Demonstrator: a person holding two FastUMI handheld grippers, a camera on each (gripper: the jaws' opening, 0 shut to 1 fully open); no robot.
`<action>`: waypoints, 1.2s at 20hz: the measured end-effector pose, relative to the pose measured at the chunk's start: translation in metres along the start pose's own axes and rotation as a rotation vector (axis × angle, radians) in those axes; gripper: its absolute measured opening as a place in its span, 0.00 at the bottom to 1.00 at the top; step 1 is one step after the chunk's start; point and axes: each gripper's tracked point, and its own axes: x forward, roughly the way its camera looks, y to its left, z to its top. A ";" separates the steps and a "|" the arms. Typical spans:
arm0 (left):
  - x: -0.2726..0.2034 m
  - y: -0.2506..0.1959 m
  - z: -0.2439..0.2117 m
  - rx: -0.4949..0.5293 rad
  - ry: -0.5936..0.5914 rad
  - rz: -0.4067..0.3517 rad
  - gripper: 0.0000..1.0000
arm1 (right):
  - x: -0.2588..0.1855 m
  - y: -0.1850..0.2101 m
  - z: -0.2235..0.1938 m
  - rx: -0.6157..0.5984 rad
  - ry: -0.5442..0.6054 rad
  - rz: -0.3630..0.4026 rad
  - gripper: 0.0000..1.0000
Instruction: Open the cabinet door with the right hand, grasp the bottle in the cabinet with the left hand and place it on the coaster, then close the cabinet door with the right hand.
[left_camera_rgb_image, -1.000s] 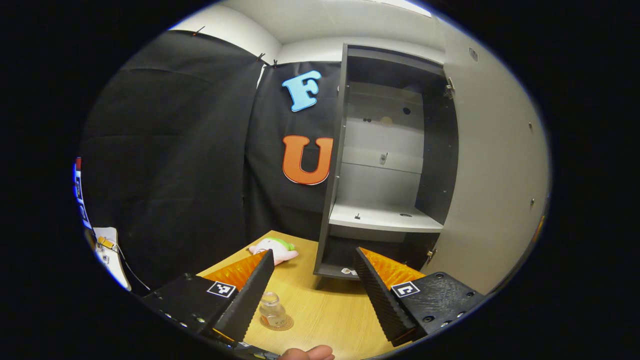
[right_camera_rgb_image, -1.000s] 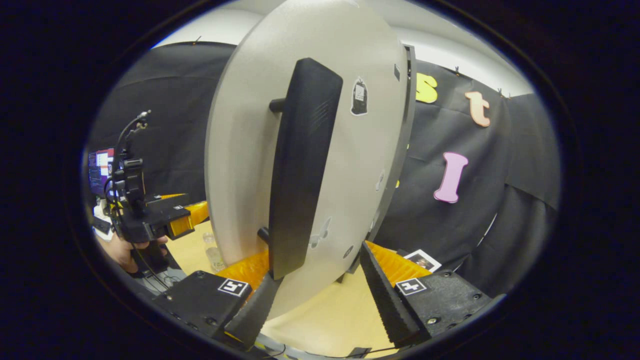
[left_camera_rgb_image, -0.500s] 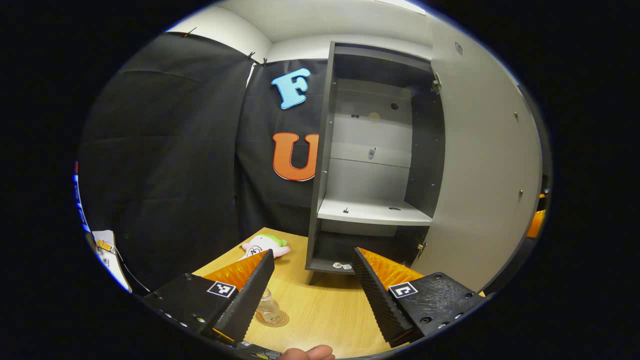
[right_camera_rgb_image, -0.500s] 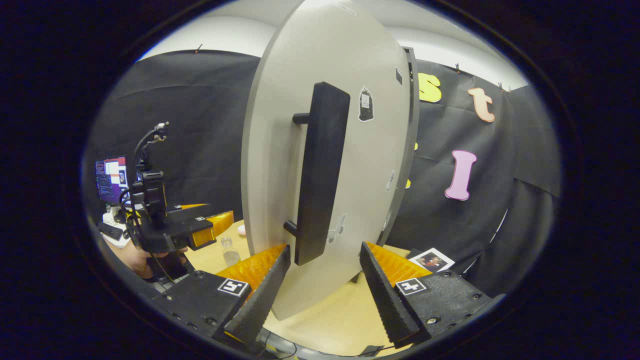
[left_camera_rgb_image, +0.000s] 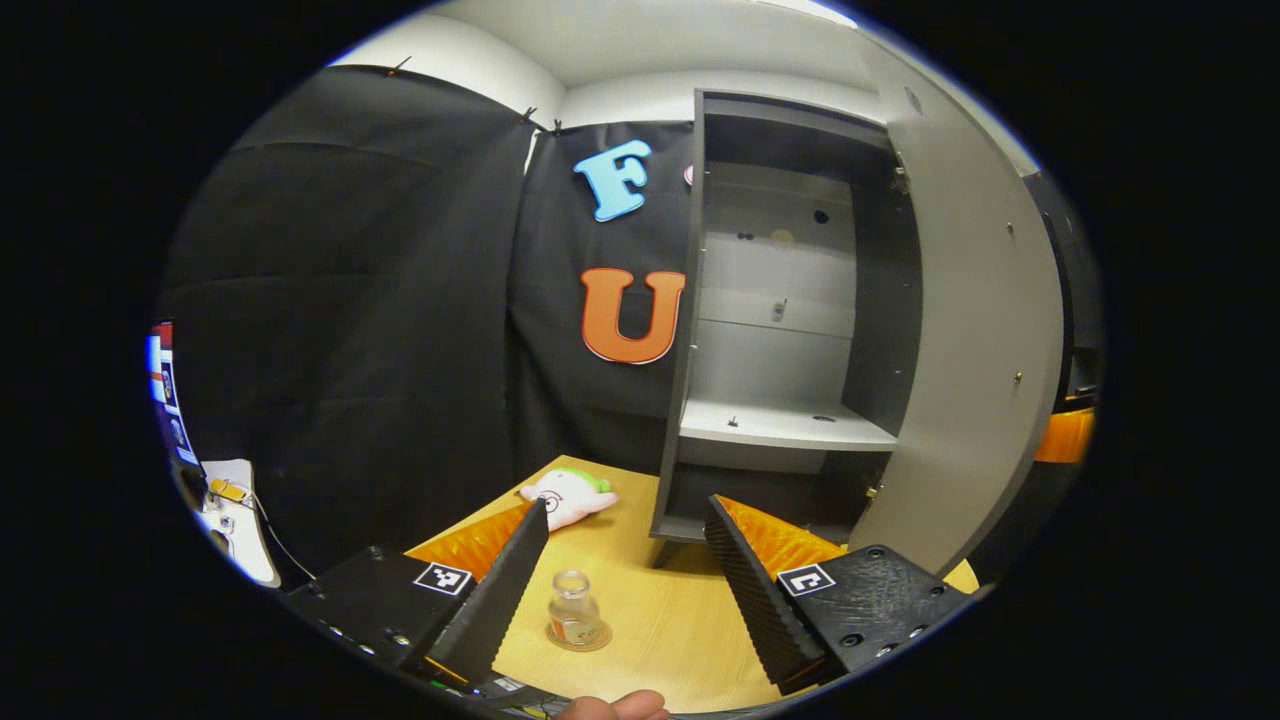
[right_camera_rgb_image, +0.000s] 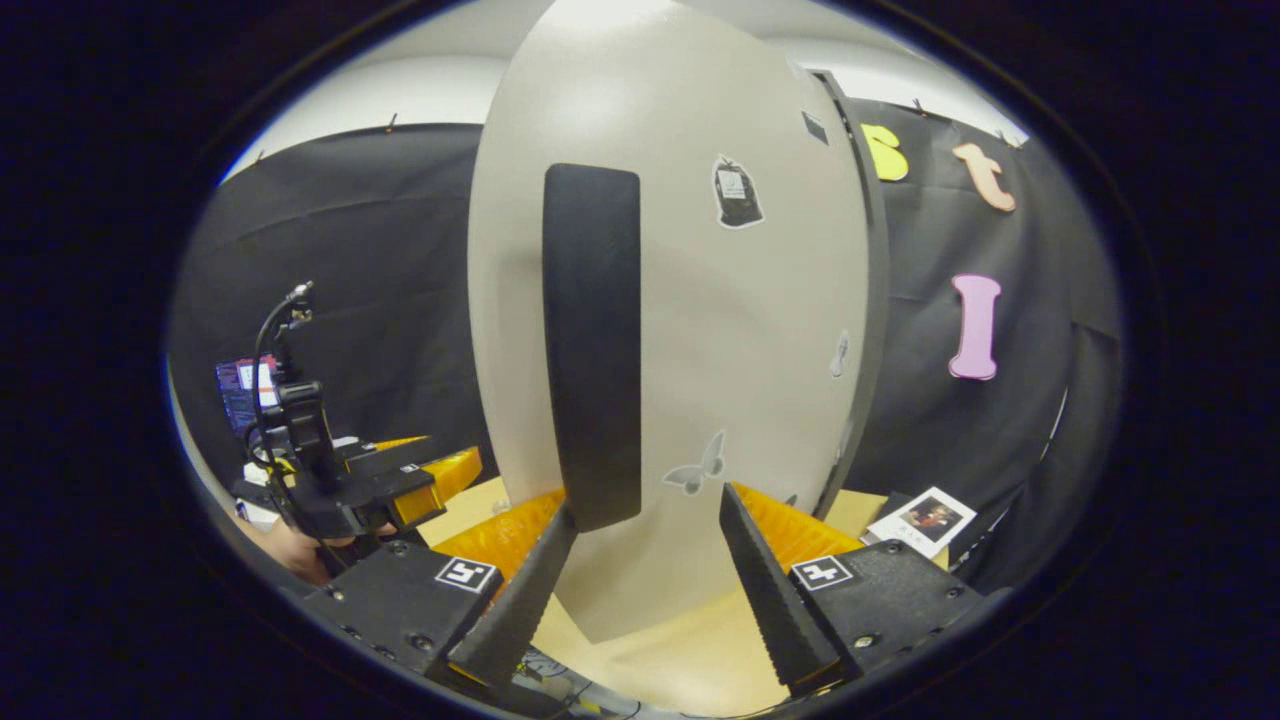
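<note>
- Bottle (left_camera_rgb_image: 573, 607) stood upright on the coaster (left_camera_rgb_image: 580, 637), low centre of the left gripper view, on the worktop (left_camera_rgb_image: 660, 610). Placing step judged done.
- Left hand-held gripper (left_camera_rgb_image: 625, 585) hung over the worktop with its jaws apart and empty; the bottle sat between and beyond the fingers, touching neither.
- Cabinet (left_camera_rgb_image: 775, 330), right of centre in that view, was open; its shelves looked bare of any bottle. Cabinet door (left_camera_rgb_image: 975, 330) stood swung out at the right edge.
- In the right gripper view the door's outer face (right_camera_rgb_image: 720, 330) took up the centre, with the black handle (right_camera_rgb_image: 592, 345) left of centre.
- Right hand-held gripper (right_camera_rgb_image: 645, 575) had its jaws apart, the handle's lower end just between the fingertips; no clamp on it that I could tell.
- Left to do, by my reading: shutting the door with the right hand.
</note>
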 end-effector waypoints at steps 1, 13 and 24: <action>-0.001 0.004 0.000 -0.003 -0.001 0.013 0.95 | 0.004 0.002 0.002 -0.003 0.000 0.012 0.93; 0.000 0.023 0.007 0.009 -0.031 0.044 0.95 | 0.027 0.015 -0.007 -0.029 0.007 0.106 0.93; 0.010 0.031 0.016 -0.003 -0.054 0.015 0.95 | 0.050 0.023 -0.008 -0.001 0.034 0.121 0.93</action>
